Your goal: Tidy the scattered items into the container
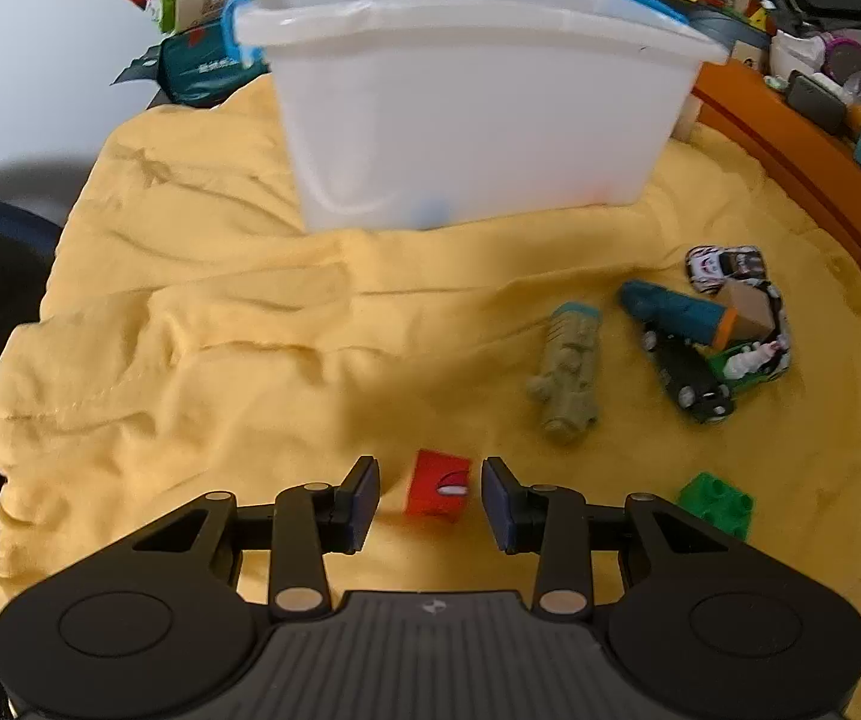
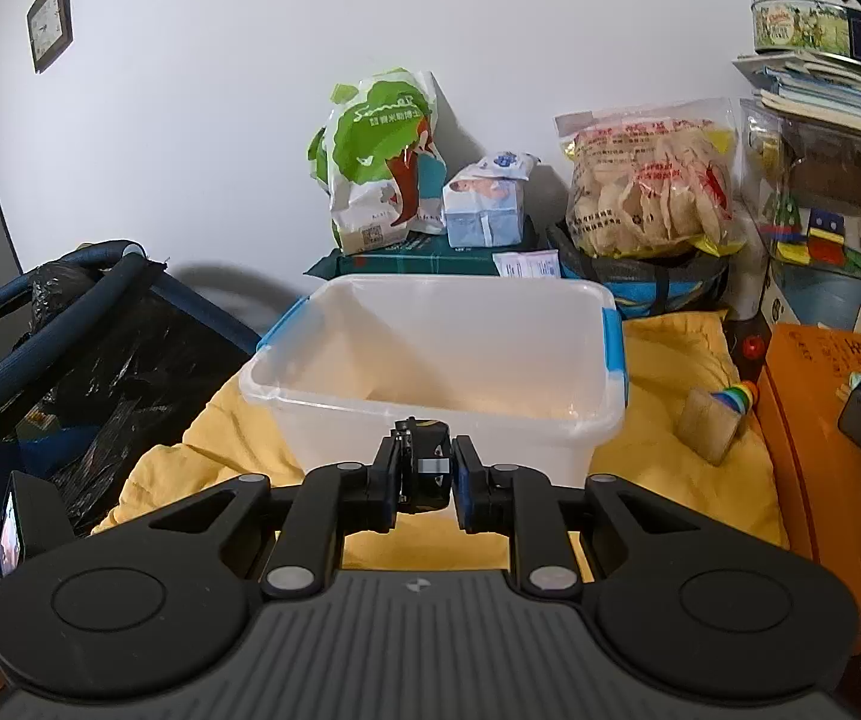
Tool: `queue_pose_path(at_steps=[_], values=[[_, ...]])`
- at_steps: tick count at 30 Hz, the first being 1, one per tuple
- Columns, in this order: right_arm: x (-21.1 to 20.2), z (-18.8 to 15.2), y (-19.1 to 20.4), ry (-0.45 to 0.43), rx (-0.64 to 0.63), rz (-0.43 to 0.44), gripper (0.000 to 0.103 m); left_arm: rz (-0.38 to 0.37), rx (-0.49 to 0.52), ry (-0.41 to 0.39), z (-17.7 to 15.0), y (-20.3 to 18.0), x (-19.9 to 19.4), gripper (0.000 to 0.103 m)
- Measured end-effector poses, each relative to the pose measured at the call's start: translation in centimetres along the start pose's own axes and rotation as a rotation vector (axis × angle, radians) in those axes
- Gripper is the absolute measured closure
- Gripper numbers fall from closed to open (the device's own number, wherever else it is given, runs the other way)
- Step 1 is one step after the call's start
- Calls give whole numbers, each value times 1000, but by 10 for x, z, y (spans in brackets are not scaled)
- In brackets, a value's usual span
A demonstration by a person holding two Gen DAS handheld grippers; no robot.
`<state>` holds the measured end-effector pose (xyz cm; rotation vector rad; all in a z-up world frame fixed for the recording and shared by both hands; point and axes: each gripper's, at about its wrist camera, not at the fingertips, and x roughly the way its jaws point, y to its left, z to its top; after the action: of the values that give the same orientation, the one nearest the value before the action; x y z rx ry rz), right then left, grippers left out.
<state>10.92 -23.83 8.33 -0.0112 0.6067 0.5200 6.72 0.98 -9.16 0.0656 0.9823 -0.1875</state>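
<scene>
A translucent white container [image 1: 466, 114] with blue clips stands on the yellow blanket [image 1: 190, 330]. My left gripper [image 1: 430, 495] is open, its fingers either side of a red block [image 1: 437, 485] on the blanket. Nearby lie a green brick [image 1: 718, 503], a grey-green toy [image 1: 568, 373], a blue toy [image 1: 679, 313] and toy cars [image 1: 724, 267]. My right gripper [image 2: 427, 471] is shut on a small black toy car [image 2: 427, 468], held just in front of the container's [image 2: 430, 372] near rim.
An orange box [image 1: 790, 150] runs along the right edge of the blanket. Snack bags [image 2: 382, 162] and a tissue pack [image 2: 484, 204] stand behind the container. A wooden toy [image 2: 715, 423] lies right of it. A dark blue stroller frame [image 2: 70, 330] is at the left.
</scene>
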Motion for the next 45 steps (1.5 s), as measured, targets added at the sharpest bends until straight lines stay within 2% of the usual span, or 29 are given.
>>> queue_pose_path(at_steps=[4, 6, 7, 13, 16, 20, 28, 32, 37, 39, 40, 41, 42, 43, 45], values=[[0, -1, 2, 7, 7, 1, 83, -2, 11, -3, -3, -1, 6, 64], [-1, -2, 3, 6, 2, 0, 83, 0, 31, -16, -4, -4, 5, 79], [-1, -2, 4, 7, 2, 0, 83, -1, 39, -19, -4, -6, 4, 81], [-2, -4, 4, 11, 5, -2, 83, 8, 34, -23, -2, -7, -5, 81], [-2, -2, 6, 5, -1, -1, 83, 11, 6, -56, 11, -3, -23, 81], [-1, 9, 7, -17, -8, -2, 83, -7, -5, -131, 47, 1, -61, 81], [19, 58, 0, -66, -15, -20, 83, 15, -42, -246, 153, 17, -115, 81], [38, 77, -6, -52, -23, -42, 83, 33, -74, -270, 196, 28, -114, 81], [68, 86, -12, 22, -32, -60, 83, 41, -96, -224, 228, 31, -86, 81], [82, 86, -15, 62, -35, -60, 83, 41, -91, -207, 234, 29, -75, 80], [90, 86, -16, 83, -38, -65, 82, 41, -89, -196, 236, 28, -69, 75], [98, 86, -19, 109, -41, -73, 81, 42, -90, -176, 238, 29, -60, 62], [107, 87, -21, 138, -42, -85, 74, 47, -90, -150, 240, 29, -52, 56], [114, 87, -24, 159, -35, -97, 62, 61, -86, -134, 240, 28, -46, 49], [117, 88, -26, 160, -35, -106, 50, 88, -64, -131, 238, 27, -41, 48]])
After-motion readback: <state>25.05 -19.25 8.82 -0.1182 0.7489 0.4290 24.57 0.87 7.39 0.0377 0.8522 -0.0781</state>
